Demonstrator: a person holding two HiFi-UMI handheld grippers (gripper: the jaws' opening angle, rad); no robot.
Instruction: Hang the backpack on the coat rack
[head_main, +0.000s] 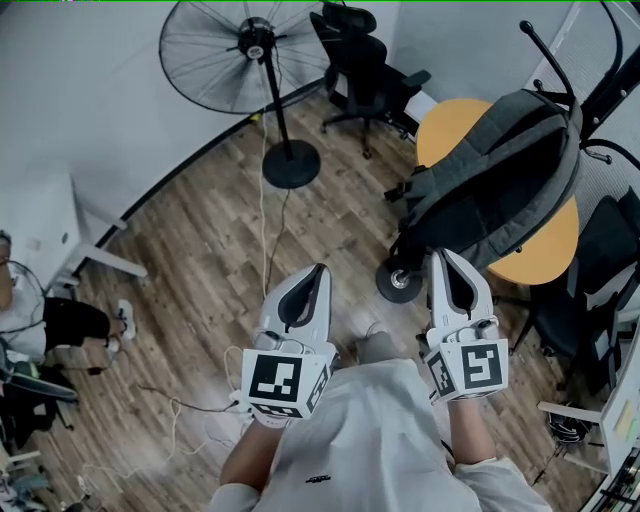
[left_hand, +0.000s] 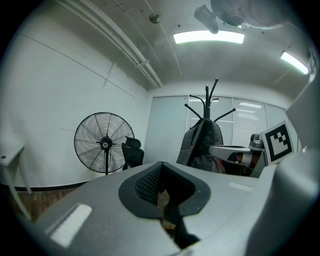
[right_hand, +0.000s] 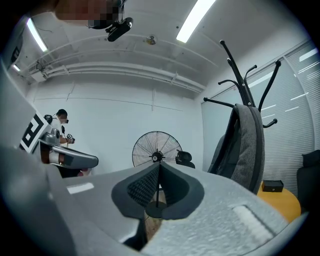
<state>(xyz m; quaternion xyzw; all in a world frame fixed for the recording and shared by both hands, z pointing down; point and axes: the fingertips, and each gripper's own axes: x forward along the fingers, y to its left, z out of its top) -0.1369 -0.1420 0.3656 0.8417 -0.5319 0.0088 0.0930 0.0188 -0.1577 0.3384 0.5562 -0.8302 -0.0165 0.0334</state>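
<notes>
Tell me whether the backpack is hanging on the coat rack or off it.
On it: the backpack hangs upright on the coat rack, its top just under the hooks.

Grey backpack (head_main: 500, 180) apparently hangs on the black coat rack (head_main: 546, 58).

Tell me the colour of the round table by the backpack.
The round table is orange-yellow, best seen in the head view.

White left gripper (head_main: 321, 268), right gripper (head_main: 440, 254), pale shirt (head_main: 372, 440)
</notes>
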